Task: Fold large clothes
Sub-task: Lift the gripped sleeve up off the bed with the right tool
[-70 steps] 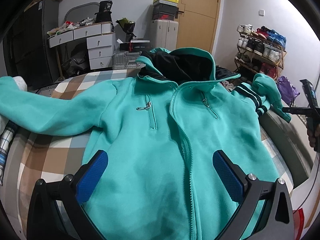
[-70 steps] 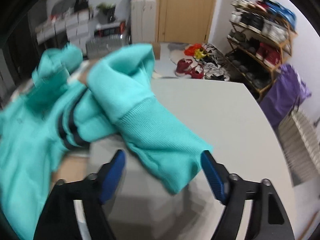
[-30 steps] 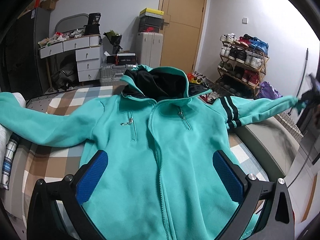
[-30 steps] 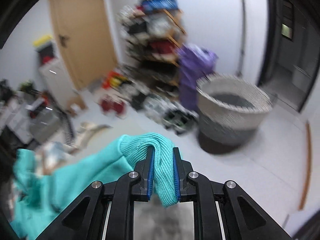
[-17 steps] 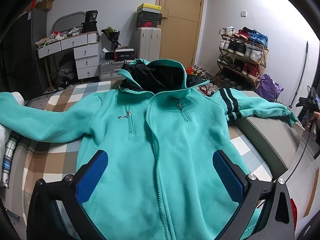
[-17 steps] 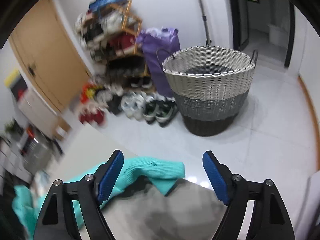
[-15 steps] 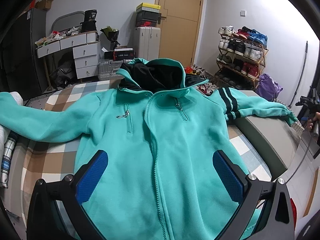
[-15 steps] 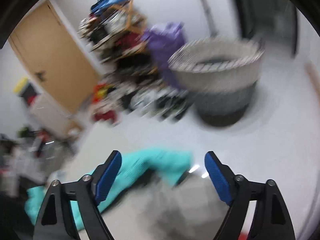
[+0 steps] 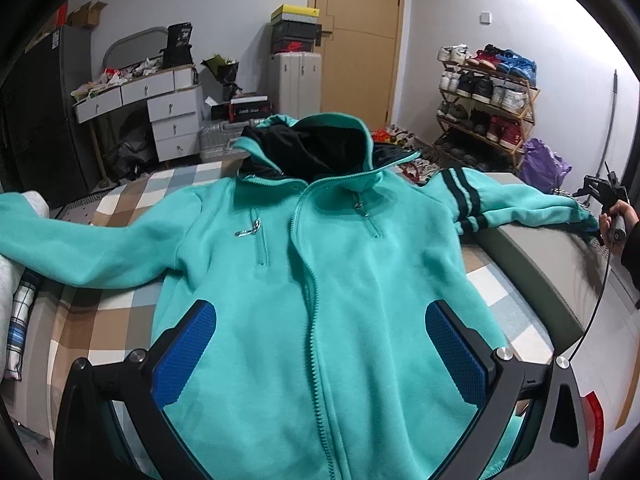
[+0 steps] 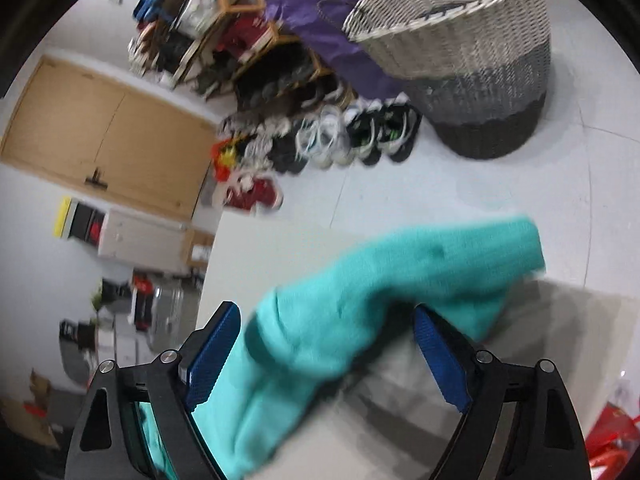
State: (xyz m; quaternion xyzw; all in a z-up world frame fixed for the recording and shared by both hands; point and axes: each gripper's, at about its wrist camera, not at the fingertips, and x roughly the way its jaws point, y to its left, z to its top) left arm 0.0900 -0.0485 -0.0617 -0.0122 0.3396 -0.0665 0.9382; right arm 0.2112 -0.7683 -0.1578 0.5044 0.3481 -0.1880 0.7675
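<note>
A teal zip hoodie (image 9: 320, 272) with a black-lined hood lies front up on the checked bed (image 9: 80, 320), both sleeves spread out. My left gripper (image 9: 320, 356) hovers open and empty over its lower front. The right sleeve (image 9: 520, 208), with two dark stripes, lies across the grey bed end (image 9: 552, 264). My right gripper (image 10: 328, 356) is open above that sleeve's cuff (image 10: 420, 272), which lies flat between the blue pads without being held. The right gripper also shows in the left wrist view (image 9: 604, 196), at the far right, beside the cuff.
A woven laundry basket (image 10: 472, 64) stands on the floor past the bed end. A shoe rack (image 9: 488, 92), loose shoes (image 10: 340, 136) and a purple bag (image 9: 544, 164) line the right wall. Drawers (image 9: 160, 108) and suitcases stand behind the bed.
My right gripper pulled the right sleeve out straight, then opened and let the cuff drop onto the bed end. It has since tilted down over the cuff. The left gripper stayed open.
</note>
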